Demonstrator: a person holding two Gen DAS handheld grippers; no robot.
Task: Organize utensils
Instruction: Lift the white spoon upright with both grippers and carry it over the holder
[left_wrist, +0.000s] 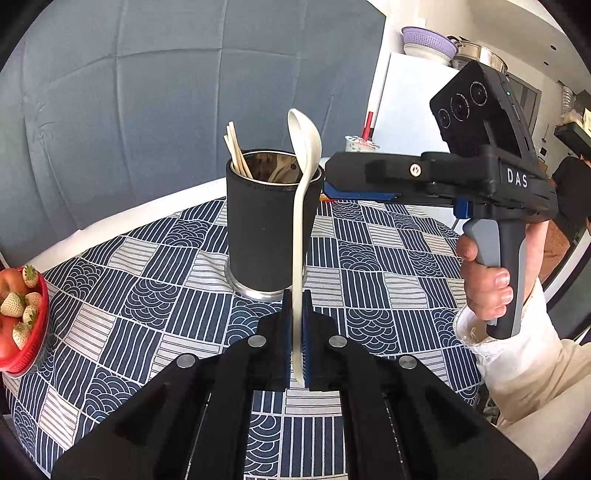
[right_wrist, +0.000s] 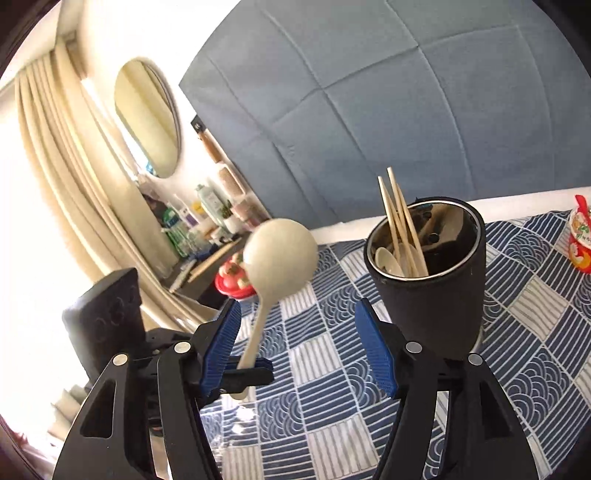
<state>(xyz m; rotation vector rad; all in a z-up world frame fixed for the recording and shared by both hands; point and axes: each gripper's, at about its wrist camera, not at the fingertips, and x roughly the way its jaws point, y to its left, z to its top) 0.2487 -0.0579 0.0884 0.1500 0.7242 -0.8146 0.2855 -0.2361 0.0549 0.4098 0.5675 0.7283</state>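
My left gripper (left_wrist: 297, 332) is shut on the lower handle of a cream spoon (left_wrist: 300, 221), which stands upright with its bowl on top. Behind it a black utensil holder (left_wrist: 264, 229) holds wooden chopsticks (left_wrist: 236, 151). My right gripper (left_wrist: 327, 184), held by a hand, reaches in level from the right, its tips beside the holder's rim. In the right wrist view my right gripper (right_wrist: 299, 350) is open, with only tablecloth between its blue pads. The spoon (right_wrist: 280, 254) rises left of it, gripped by the left gripper (right_wrist: 253, 367). The holder (right_wrist: 432, 306) stands just right, with chopsticks (right_wrist: 400, 221) and another spoon inside.
A blue-and-white patterned tablecloth (left_wrist: 147, 295) covers the table. A red bowl of strawberries (left_wrist: 35, 332) sits at its left edge. A red-and-white cup (right_wrist: 580, 240) stands far right. A blue padded wall (left_wrist: 147, 92) is behind, and a person (left_wrist: 570, 192) stands at the far right.
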